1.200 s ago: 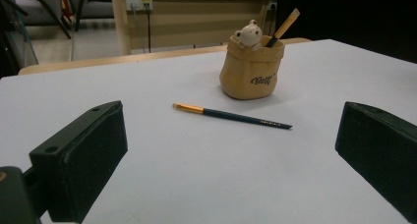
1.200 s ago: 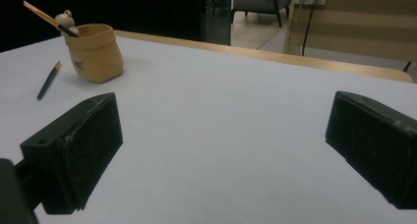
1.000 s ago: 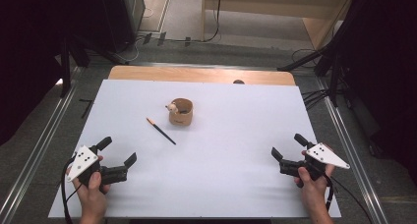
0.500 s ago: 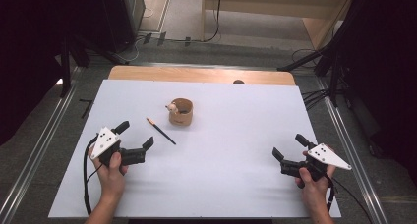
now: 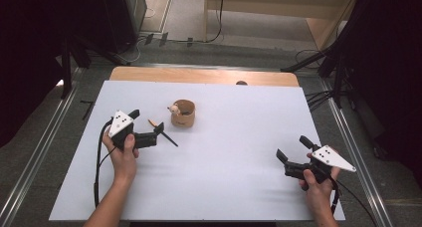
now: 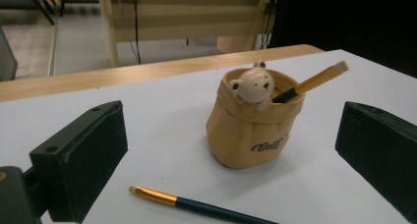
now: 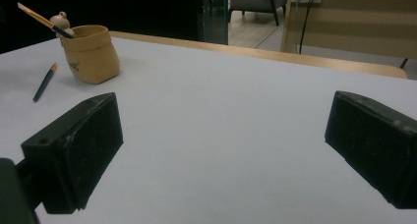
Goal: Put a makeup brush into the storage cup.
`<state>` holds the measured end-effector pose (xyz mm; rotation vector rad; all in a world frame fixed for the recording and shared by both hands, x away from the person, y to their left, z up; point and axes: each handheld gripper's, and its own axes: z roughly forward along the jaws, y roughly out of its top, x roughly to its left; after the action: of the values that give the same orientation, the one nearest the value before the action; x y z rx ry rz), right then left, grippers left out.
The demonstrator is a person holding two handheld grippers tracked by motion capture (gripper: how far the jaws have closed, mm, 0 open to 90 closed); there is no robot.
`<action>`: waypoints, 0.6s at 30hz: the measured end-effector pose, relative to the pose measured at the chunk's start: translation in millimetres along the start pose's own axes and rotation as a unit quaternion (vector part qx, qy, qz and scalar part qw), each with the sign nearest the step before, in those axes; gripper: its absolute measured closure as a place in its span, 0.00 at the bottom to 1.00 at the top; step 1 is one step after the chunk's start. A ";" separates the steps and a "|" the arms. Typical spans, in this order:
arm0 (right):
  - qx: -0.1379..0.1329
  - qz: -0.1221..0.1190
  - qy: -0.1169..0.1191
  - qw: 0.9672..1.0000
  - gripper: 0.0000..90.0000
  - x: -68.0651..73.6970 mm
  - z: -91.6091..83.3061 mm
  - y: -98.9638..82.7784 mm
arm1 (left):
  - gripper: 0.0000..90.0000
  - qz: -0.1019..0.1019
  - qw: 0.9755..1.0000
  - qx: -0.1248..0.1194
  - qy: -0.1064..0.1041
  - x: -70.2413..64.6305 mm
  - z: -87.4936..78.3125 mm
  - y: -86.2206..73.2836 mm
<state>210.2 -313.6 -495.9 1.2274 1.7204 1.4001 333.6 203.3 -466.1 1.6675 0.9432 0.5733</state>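
Two brushes on your table: one loose brush (image 6: 196, 206) lying flat on the white tabletop (image 5: 234, 187), one second brush (image 6: 310, 81) standing tilted inside the tan cup (image 6: 253, 121). Cup sits toward the far middle of the table, upright, with a small bear head (image 6: 253, 86) peeking over its rim.

Your left gripper (image 5: 147, 128) is just short of the loose brush, jaws wide apart and holding nothing. In the left gripper view the brush lies between your two jaws, near the bottom edge, pale bristle tip toward the left jaw, gold band behind it, dark handle running off to the lower right. Jaws not touching it. Cup stands just beyond the brush, also framed between the jaws. In the high view the brush lies just beside the cup, on its left, slanting down toward you.

Your right gripper (image 5: 293, 155) is near the right front corner of the table, well apart from cup and brush. Its jaws are also spread wide, empty, bare tabletop between them. From the right gripper view the cup and loose brush sit far off at the upper left
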 end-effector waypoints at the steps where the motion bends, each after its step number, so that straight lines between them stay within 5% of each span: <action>1: 0.000 0.000 0.000 1.000 0.01 0.0 0.0 0.0 | 0.00 0.001 1.000 0.003 0.002 1.4 2.9 1.3; 7: 0.000 0.002 0.001 1.000 0.01 -0.4 -0.2 0.2 | 0.00 0.014 1.000 0.020 -0.003 6.9 13.6 7.9; 12: 0.000 0.005 -0.002 1.000 0.01 -1.8 -0.7 0.0 | 0.00 0.021 0.998 0.065 -0.010 8.5 21.7 11.8; 18: 0.001 0.004 -0.001 1.000 0.02 -1.7 0.0 0.1 | 0.00 0.014 0.991 0.134 0.008 9.6 31.1 11.4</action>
<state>210.9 -315.1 -496.0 1.2382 1.7163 1.4019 366.3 192.4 -465.4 1.9194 1.0449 0.4957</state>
